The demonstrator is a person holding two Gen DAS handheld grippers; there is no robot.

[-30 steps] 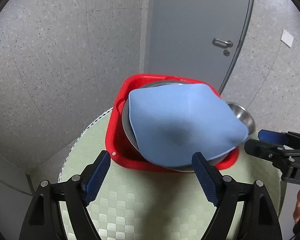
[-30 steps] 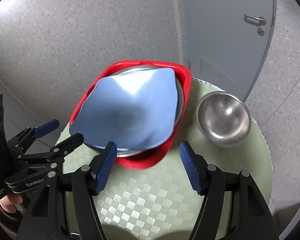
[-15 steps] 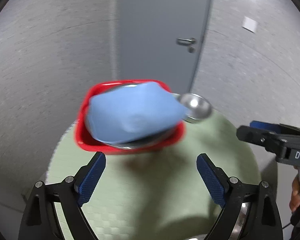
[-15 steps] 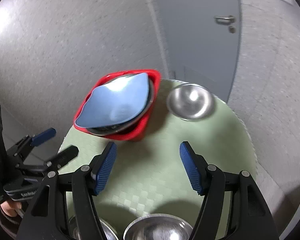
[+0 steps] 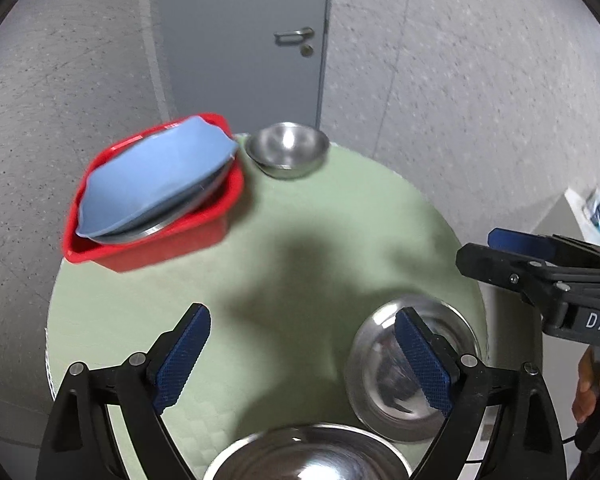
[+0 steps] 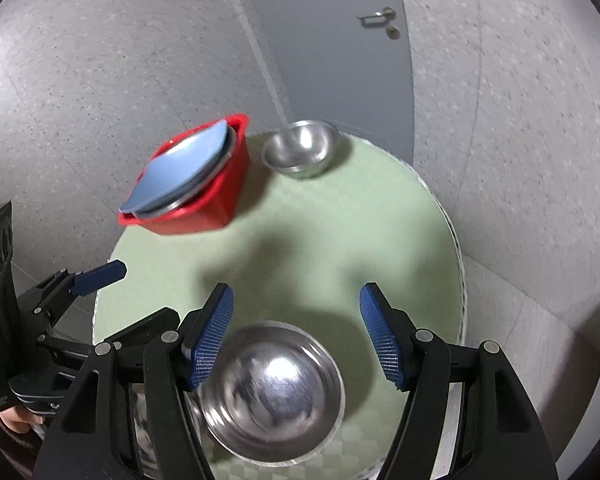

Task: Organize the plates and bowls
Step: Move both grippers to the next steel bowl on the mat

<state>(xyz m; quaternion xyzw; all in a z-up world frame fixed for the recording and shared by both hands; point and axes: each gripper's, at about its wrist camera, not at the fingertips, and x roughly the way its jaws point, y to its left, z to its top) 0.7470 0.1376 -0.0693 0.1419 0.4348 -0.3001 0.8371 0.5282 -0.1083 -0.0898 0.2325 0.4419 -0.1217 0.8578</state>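
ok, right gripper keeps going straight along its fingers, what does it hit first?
Most likely the steel bowl sitting just below the open right gripper; nothing lies between the pads. Depth is unclear, so it may land on its far rim.

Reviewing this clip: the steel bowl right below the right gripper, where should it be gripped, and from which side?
Judging by its pose, take the steel bowl by its rim, from above. It sits upright and open on the green table, and its round, smooth wall offers no flat sides. The open right gripper could put one finger inside and one outside the near rim.
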